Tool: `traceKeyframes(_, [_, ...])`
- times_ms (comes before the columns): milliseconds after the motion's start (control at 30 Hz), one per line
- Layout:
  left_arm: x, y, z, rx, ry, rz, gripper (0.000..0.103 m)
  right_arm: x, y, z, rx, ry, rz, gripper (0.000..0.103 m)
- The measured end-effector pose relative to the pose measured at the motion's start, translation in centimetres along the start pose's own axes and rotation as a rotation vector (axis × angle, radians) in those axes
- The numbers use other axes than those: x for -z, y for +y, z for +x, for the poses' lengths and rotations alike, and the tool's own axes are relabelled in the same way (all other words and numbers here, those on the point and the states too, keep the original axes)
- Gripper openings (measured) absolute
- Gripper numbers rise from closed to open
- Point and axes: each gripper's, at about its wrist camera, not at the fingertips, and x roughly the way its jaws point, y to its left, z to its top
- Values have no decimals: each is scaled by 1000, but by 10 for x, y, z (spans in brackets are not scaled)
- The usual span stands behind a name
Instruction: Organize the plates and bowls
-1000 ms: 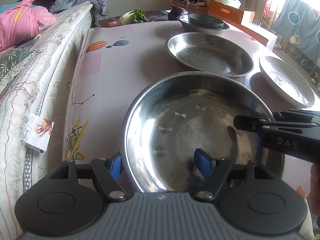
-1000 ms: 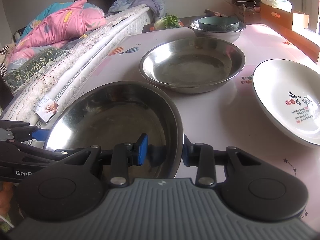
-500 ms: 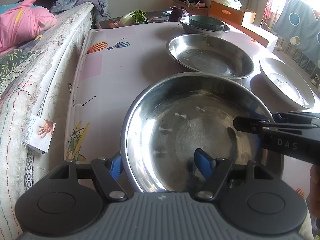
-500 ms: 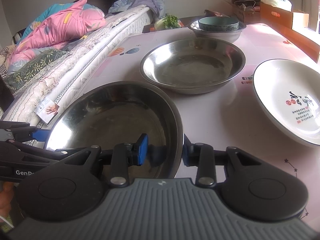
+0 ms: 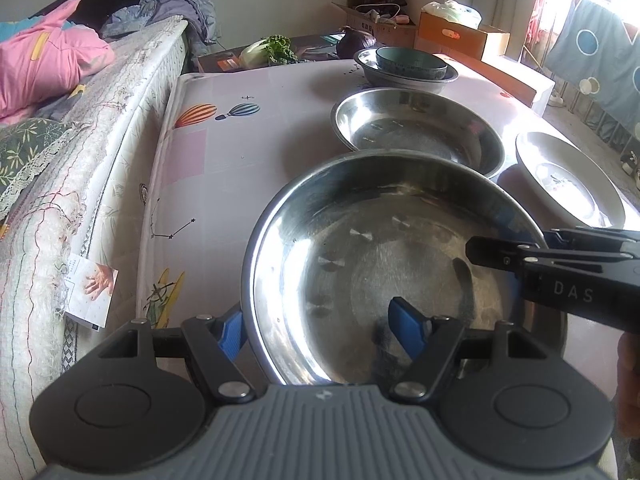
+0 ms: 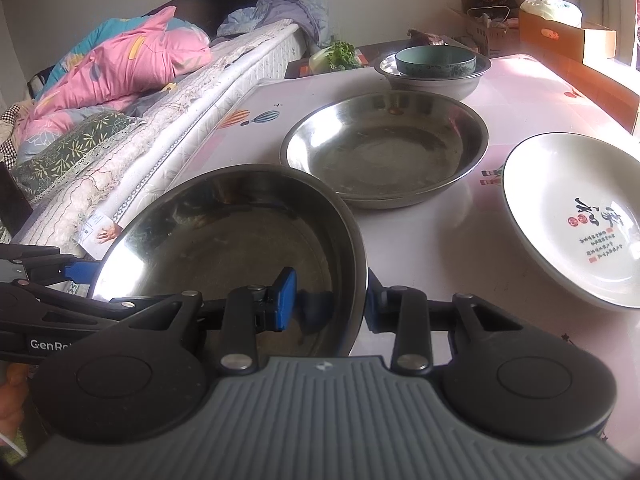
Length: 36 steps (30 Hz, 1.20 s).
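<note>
Right gripper (image 6: 330, 300) clamped on near steel basin (image 6: 224, 232) rim, left gripper (image 5: 320, 326) loosely astride opposite rim

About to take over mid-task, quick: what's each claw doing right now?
Left claw: open, straddling the near steel basin's rim, no clamp visible.
Right claw: straddles the opposite rim; whether it pinches cannot be told.

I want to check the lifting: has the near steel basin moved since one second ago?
No. In the right wrist view the near steel basin keeps the same place against the farther steel basin and the white plate.
</note>
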Motion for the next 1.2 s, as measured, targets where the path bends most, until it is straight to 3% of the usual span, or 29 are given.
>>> traceKeyframes(867, [-59, -35, 4, 27, -61, 36, 73, -48, -45, -16, 23, -67, 66, 34])
traceKeyframes(1200, [-103, -43, 22, 40, -91, 36, 74, -78, -72, -7, 44, -96, 85, 34])
